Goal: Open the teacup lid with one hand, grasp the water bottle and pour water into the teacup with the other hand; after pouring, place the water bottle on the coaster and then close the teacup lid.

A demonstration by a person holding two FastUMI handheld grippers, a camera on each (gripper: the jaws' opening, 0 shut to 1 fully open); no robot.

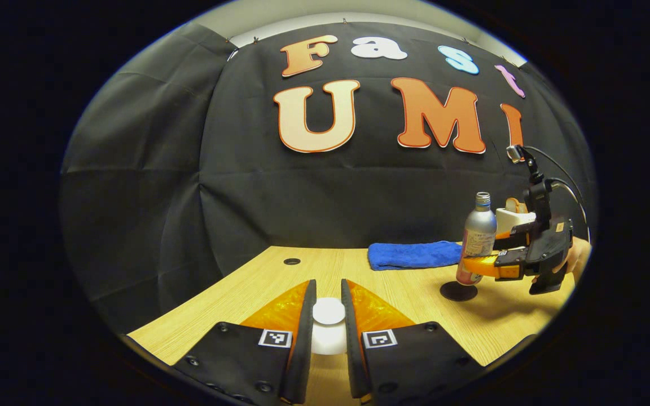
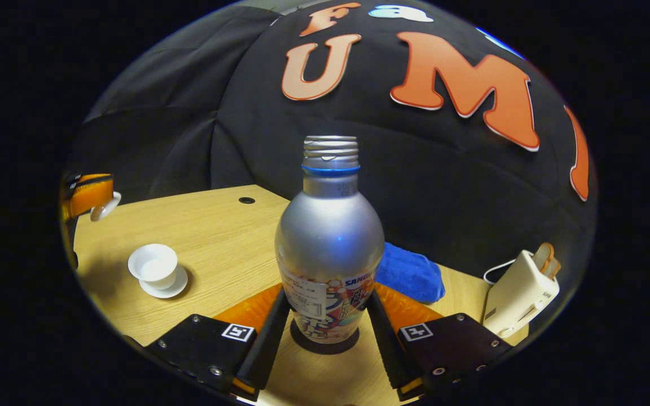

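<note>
My left gripper point(image 1: 328, 292) is shut on the white teacup lid point(image 1: 328, 316), held up above the wooden table point(image 1: 280, 282). In the right gripper view the open white teacup point(image 2: 153, 263) stands on its saucer point(image 2: 175, 287) at the left, and the left gripper point(image 2: 89, 194) holds the lid point(image 2: 105, 206) above and left of it. My right gripper point(image 2: 328, 296) is shut on the lower body of the uncapped silver water bottle point(image 2: 328, 237). The bottle is upright, with its base on or just over the dark round coaster point(image 2: 325, 345). The left gripper view shows the bottle point(image 1: 479, 234), coaster point(image 1: 458, 291) and right gripper point(image 1: 474, 265) at the far right.
A folded blue cloth point(image 2: 412, 274) lies behind the bottle near the wall. A white toaster point(image 2: 519, 293) with bread in it stands to the right, its cable trailing back. A small round hole point(image 2: 246, 200) sits in the table's far part.
</note>
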